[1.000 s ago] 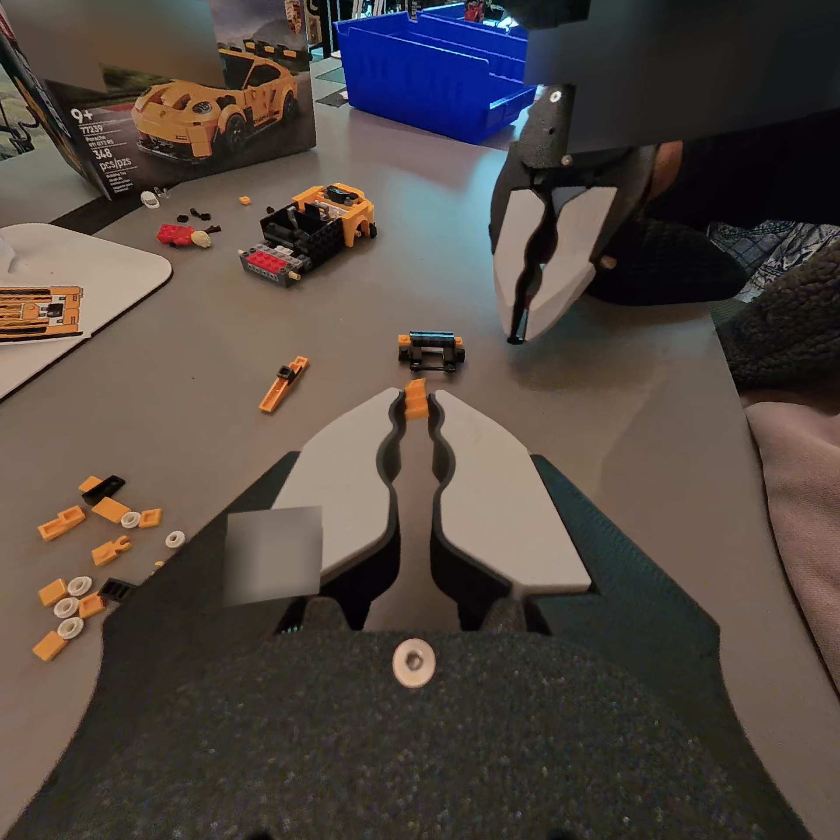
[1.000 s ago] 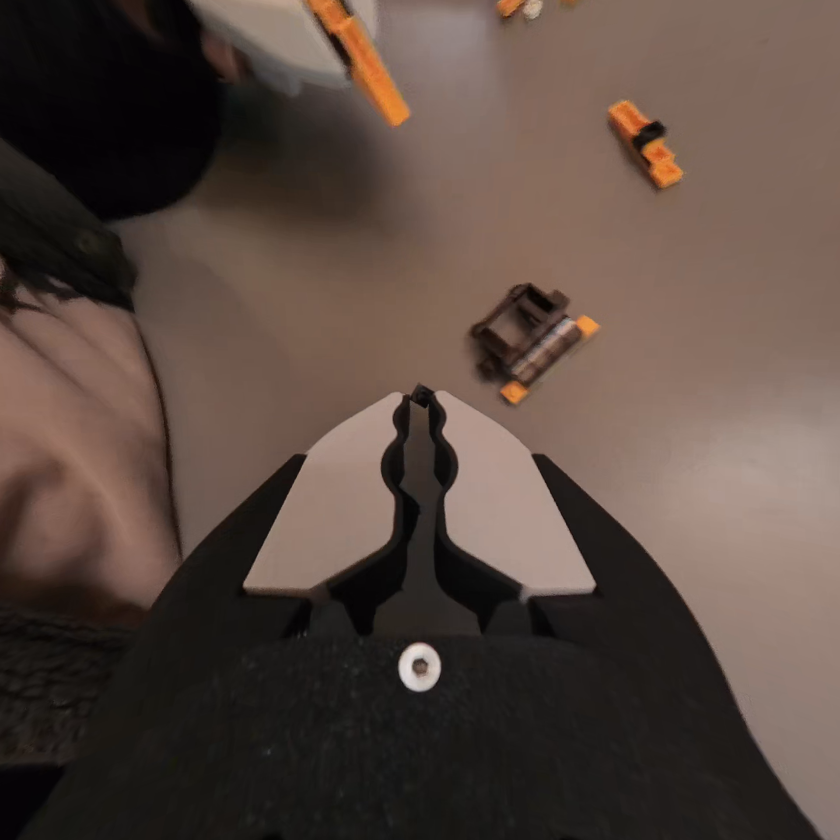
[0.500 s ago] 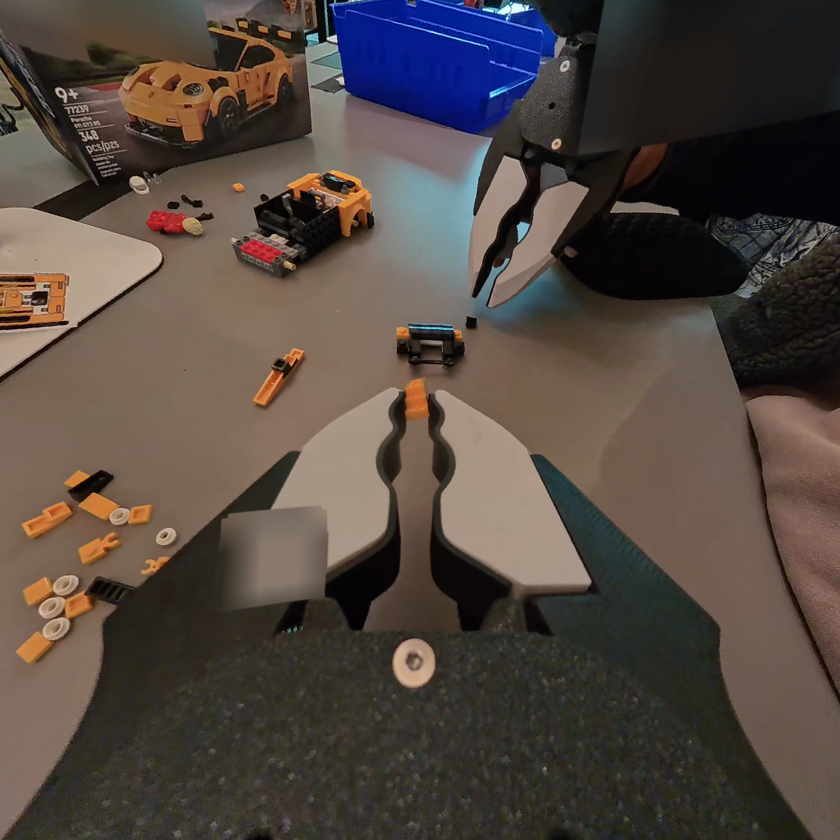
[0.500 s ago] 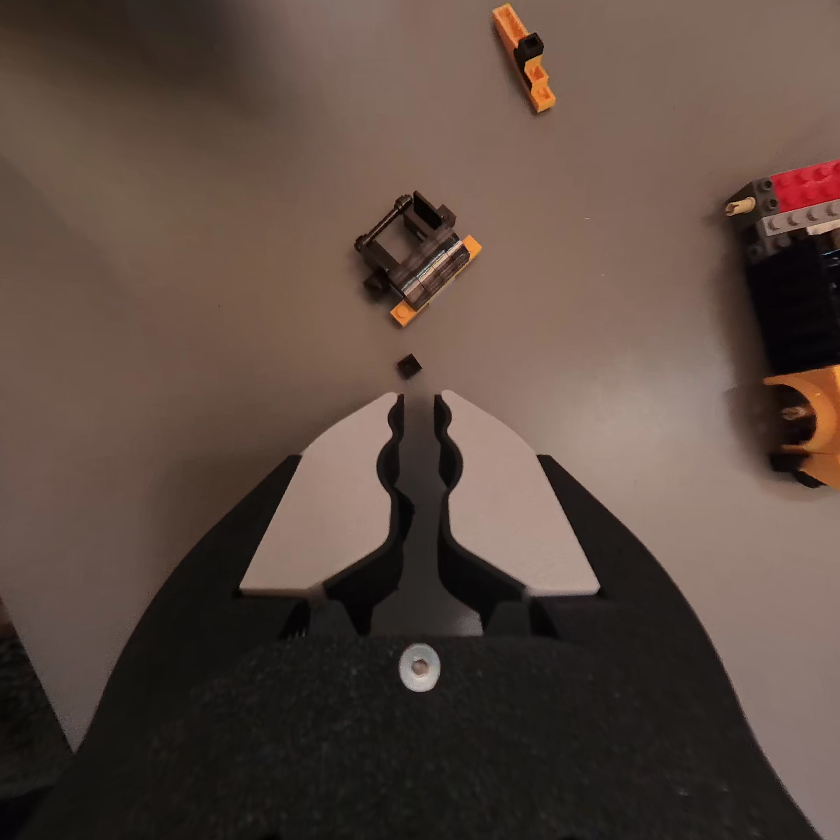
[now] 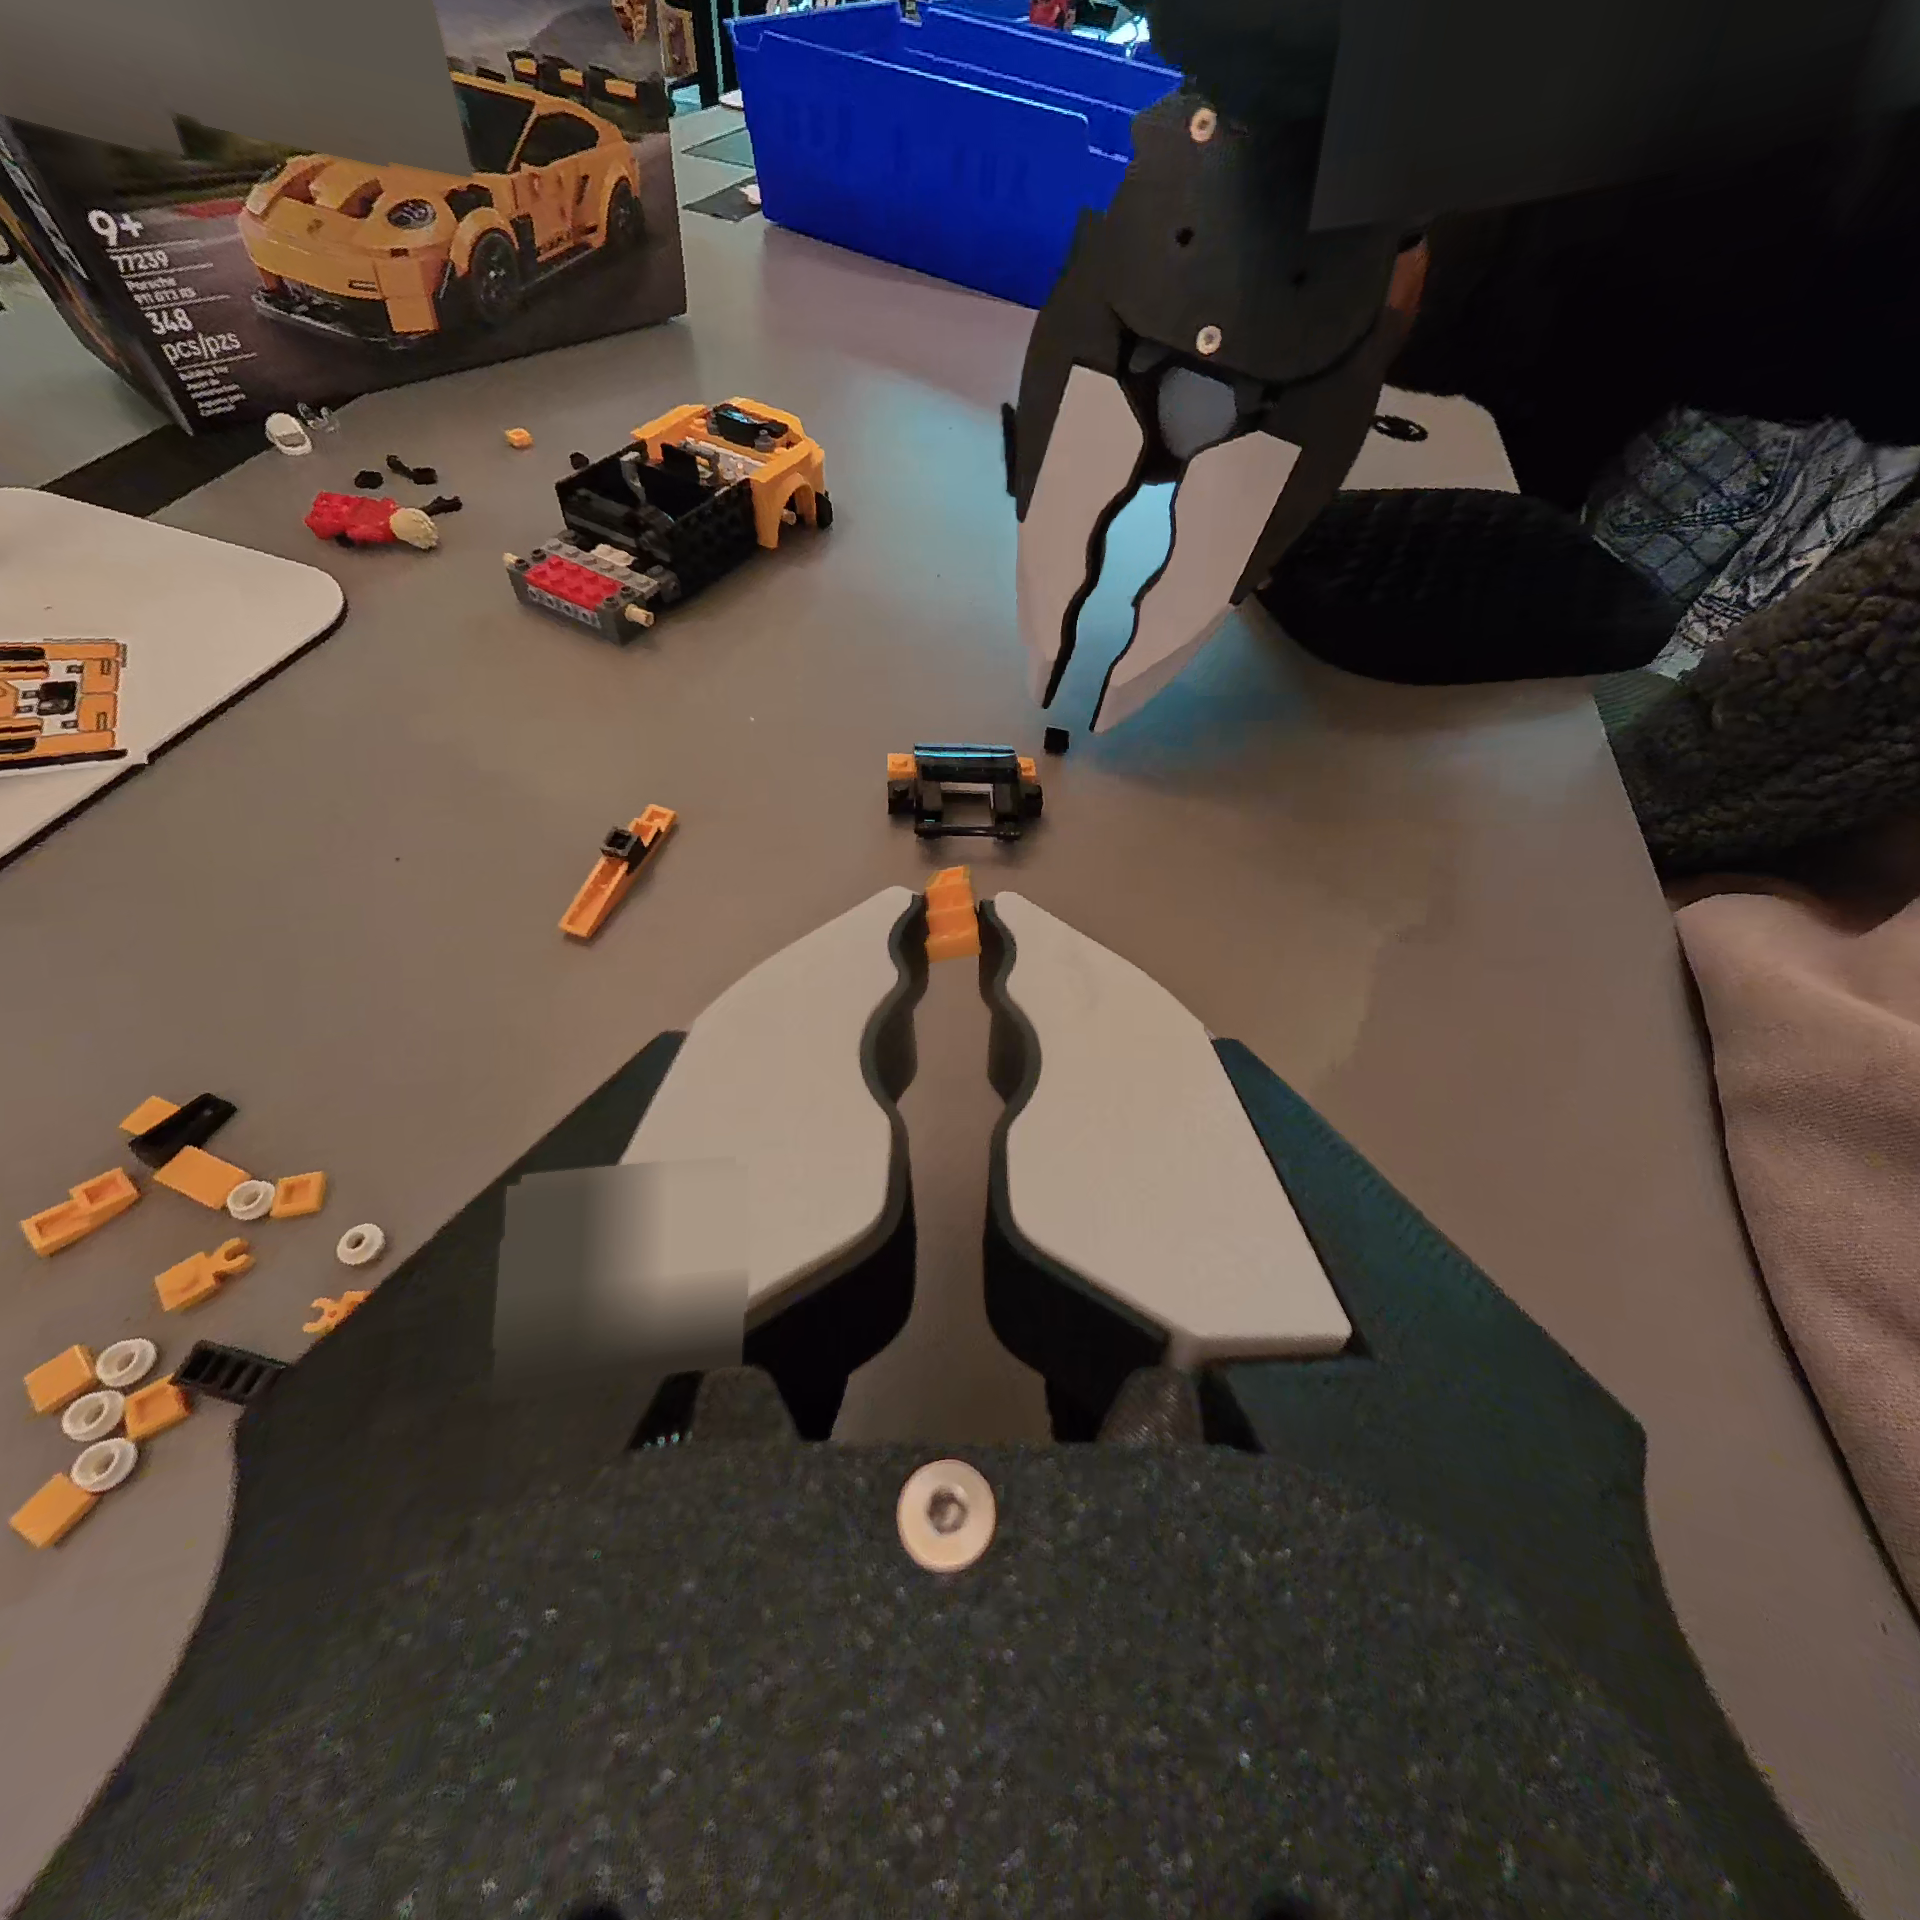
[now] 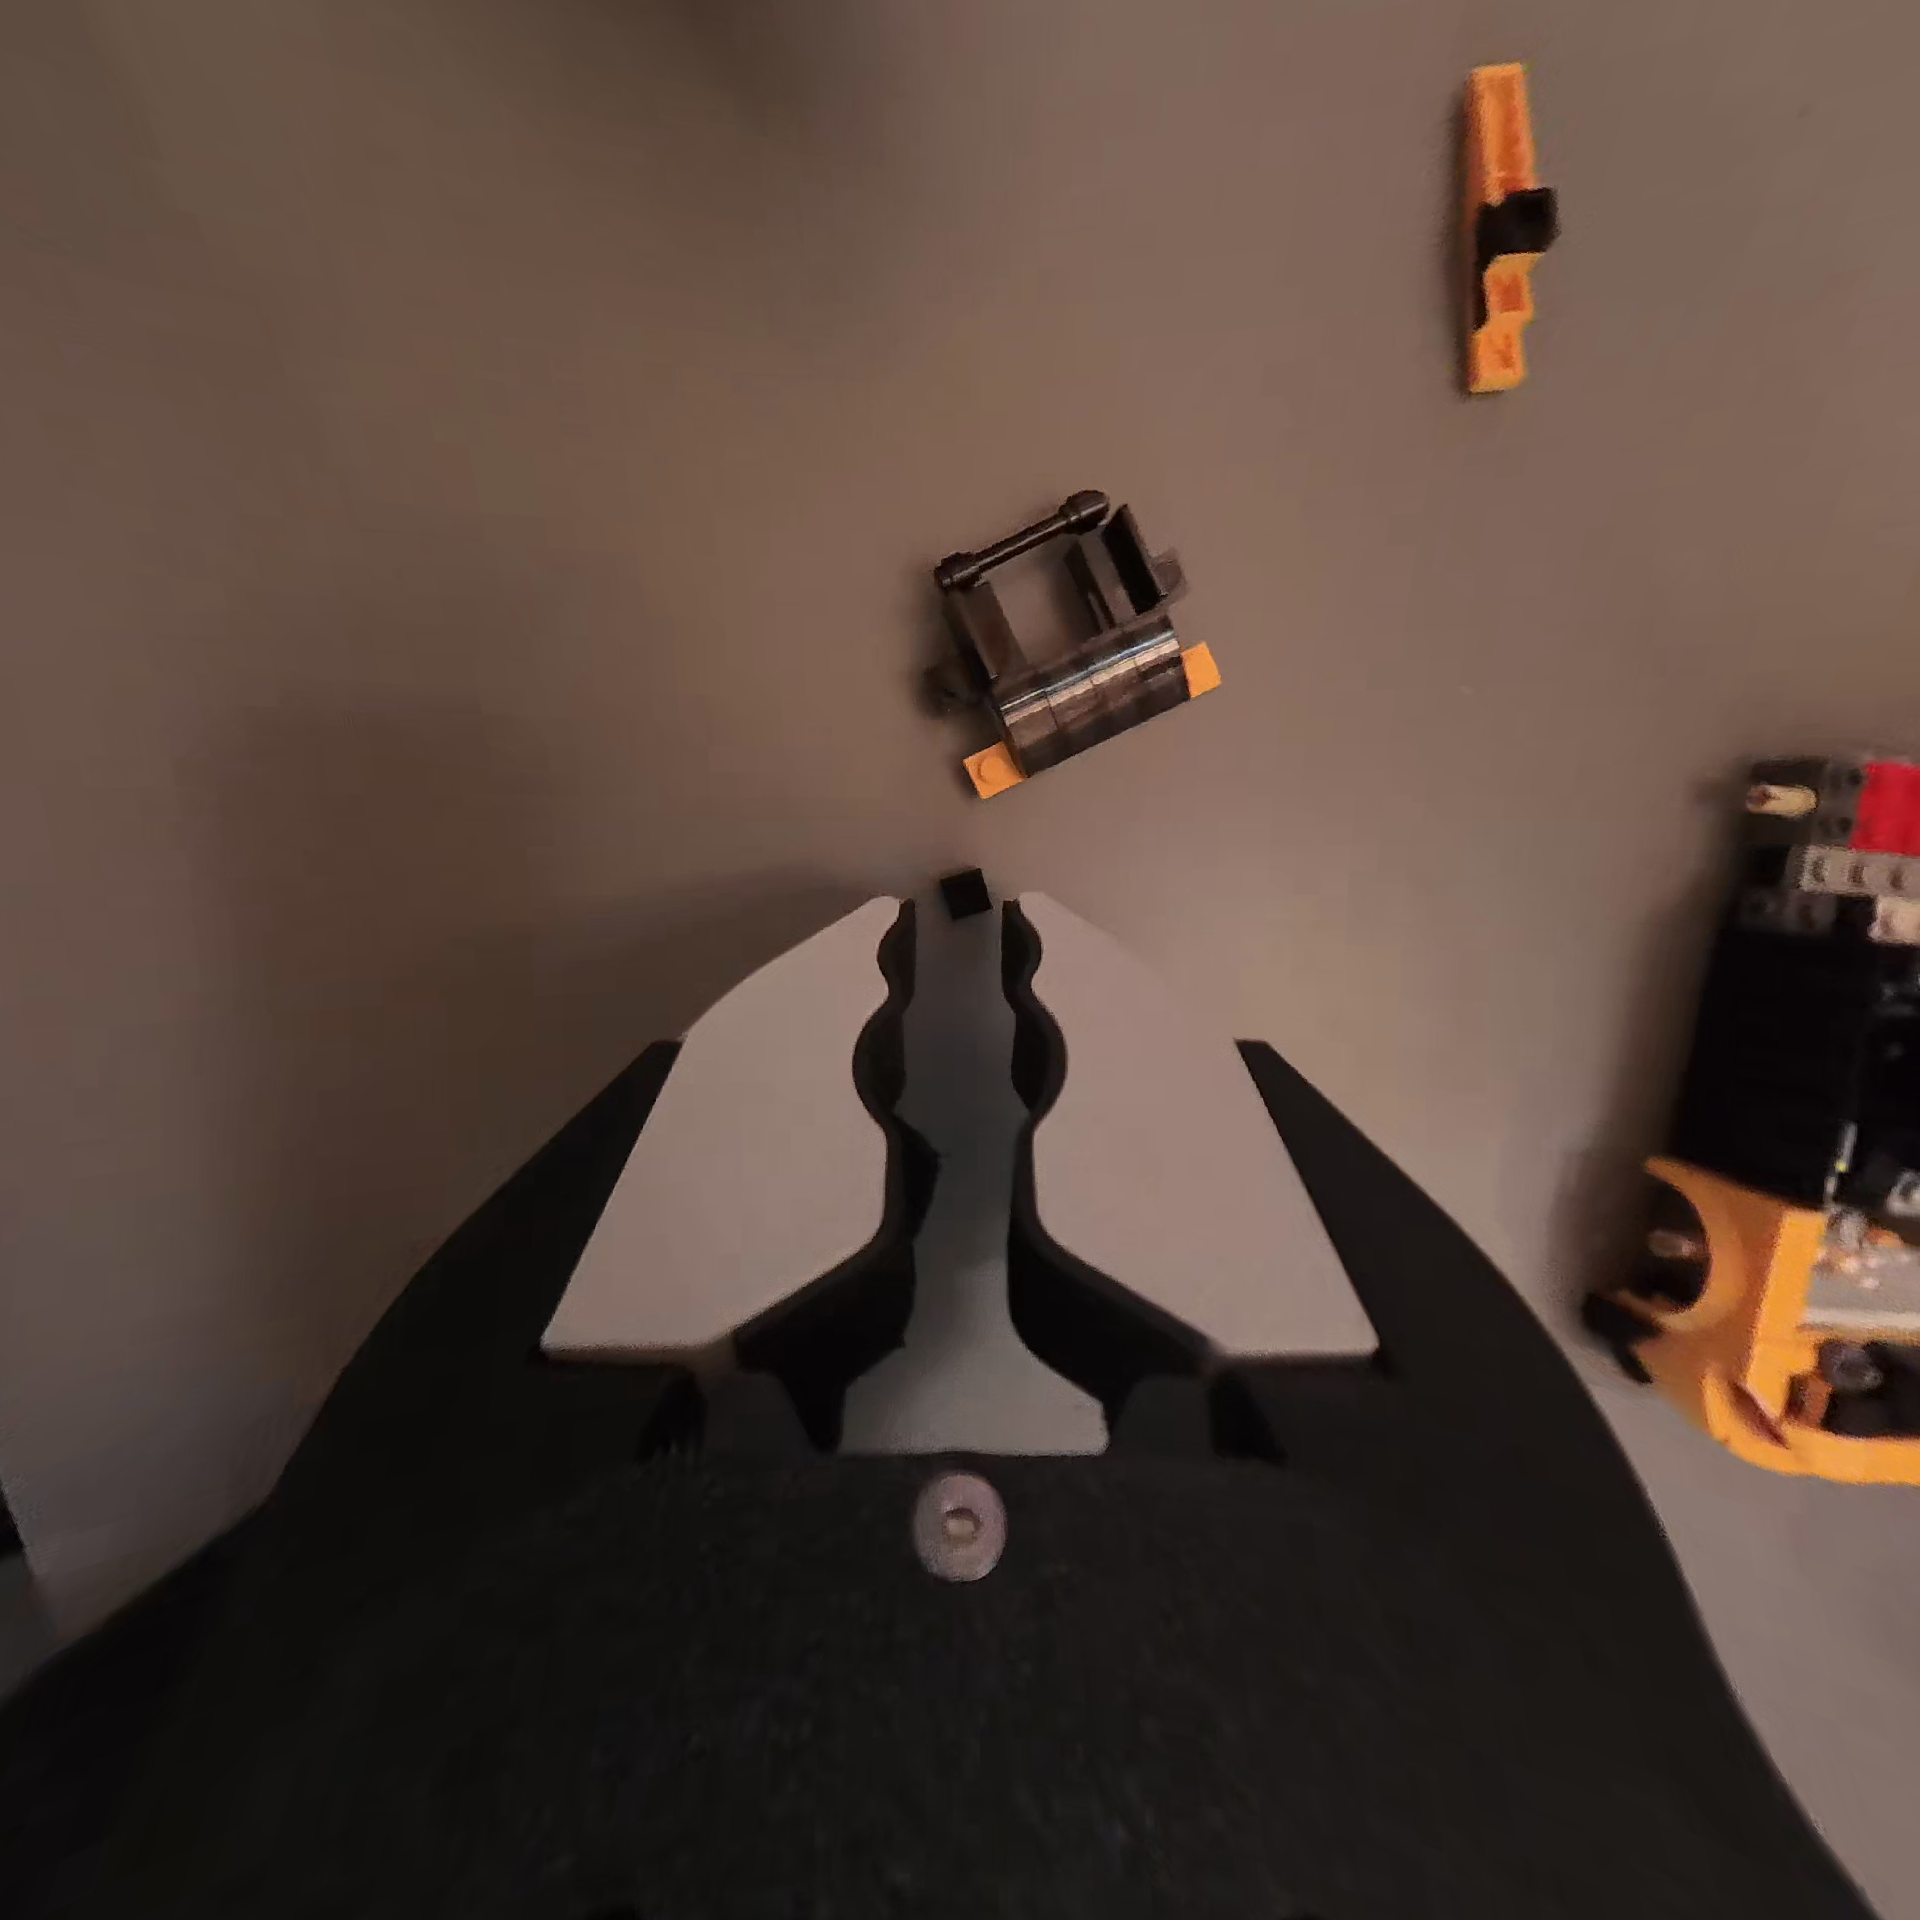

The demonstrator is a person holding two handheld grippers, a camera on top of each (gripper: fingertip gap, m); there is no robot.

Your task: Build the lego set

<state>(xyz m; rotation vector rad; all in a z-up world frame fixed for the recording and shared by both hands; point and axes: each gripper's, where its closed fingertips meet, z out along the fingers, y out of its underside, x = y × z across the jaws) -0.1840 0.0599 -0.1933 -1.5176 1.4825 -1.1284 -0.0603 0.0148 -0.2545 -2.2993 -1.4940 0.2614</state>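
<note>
My left gripper (image 5: pixel 951 902) is shut on a small orange brick (image 5: pixel 951 920), held just short of a black and orange sub-assembly (image 5: pixel 964 790) on the grey table. My right gripper (image 6: pixel 958 906) is open, tips pointing down just above a tiny black piece (image 6: pixel 962 894) that lies loose on the table beside that sub-assembly (image 6: pixel 1070 649). In the left wrist view the right gripper (image 5: pixel 1072 712) hangs over the black piece (image 5: pixel 1056 740). The half-built orange and black car (image 5: pixel 681 514) stands farther back; it also shows in the right wrist view (image 6: pixel 1808 1132).
An orange strip with a black clip (image 5: pixel 618 871) lies left of centre. Several loose orange, white and black parts (image 5: pixel 156 1288) lie at the left. The set's box (image 5: pixel 343 229), a blue bin (image 5: pixel 935 156), a white mat (image 5: pixel 156 623) and a person's sleeve (image 5: pixel 1787 727) ring the table. One gripper's finger ends stand about 15 cm off the other's.
My right gripper opened and let the tiny black piece drop onto the table beside the sub-assembly, then came down close over it. My left gripper kept its hold on the orange brick.
</note>
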